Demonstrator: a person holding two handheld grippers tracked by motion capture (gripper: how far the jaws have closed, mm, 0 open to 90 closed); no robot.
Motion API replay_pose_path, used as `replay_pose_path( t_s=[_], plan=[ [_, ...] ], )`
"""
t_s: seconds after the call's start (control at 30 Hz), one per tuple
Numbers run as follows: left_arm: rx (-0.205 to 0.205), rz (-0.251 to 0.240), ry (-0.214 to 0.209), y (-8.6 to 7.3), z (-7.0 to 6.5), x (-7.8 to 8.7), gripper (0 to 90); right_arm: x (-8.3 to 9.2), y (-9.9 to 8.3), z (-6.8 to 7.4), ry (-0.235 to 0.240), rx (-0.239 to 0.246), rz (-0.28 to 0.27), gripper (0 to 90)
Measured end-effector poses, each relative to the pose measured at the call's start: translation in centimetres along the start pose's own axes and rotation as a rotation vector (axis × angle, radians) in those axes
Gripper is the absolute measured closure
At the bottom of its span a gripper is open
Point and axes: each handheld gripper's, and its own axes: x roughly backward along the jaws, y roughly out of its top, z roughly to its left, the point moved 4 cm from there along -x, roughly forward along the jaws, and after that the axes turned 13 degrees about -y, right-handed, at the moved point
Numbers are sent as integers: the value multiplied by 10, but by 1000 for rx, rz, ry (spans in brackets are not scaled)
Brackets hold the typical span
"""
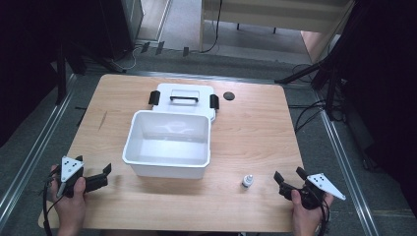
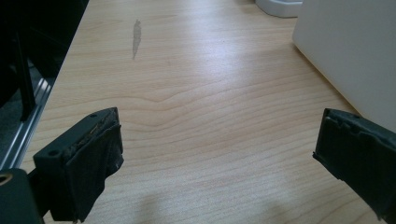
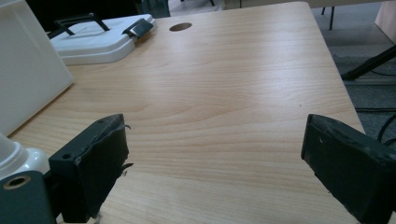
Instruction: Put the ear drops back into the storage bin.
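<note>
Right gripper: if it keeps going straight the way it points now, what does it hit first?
Probably nothing. The right gripper stands open over bare table, and the way looks free up to the dark hole near the far edge. The small bottle and the white bin lie off to its left.

table (image 1: 255, 132): pale wood grain, smooth, soft sheen
box (image 1: 167, 164): white plastic, smooth, slightly glossy
lid (image 1: 164, 93): white plastic, black handle
2 gripper pads (image 3: 105, 161): black, matt, frayed edges
bottle (image 1: 248, 181): white plastic
</note>
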Motion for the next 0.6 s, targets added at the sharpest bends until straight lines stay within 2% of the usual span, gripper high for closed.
replay_pose_path(
  t_s=[0.17, 0.37, 0.47, 0.6],
  plan=[
    [1, -2, -2, 0, 0, 0, 14, 3, 10, 9, 25, 64, 36, 66],
    [2, -2, -3, 0, 0, 0, 14, 7, 26, 15, 17, 132, 89, 71],
    [1, -3, -4, 0, 0, 0, 14, 8, 37, 17, 28, 154, 111, 73],
    [0, -2, -3, 0, 0, 0, 14, 8, 51, 23, 39, 228, 167, 98]
  ],
)
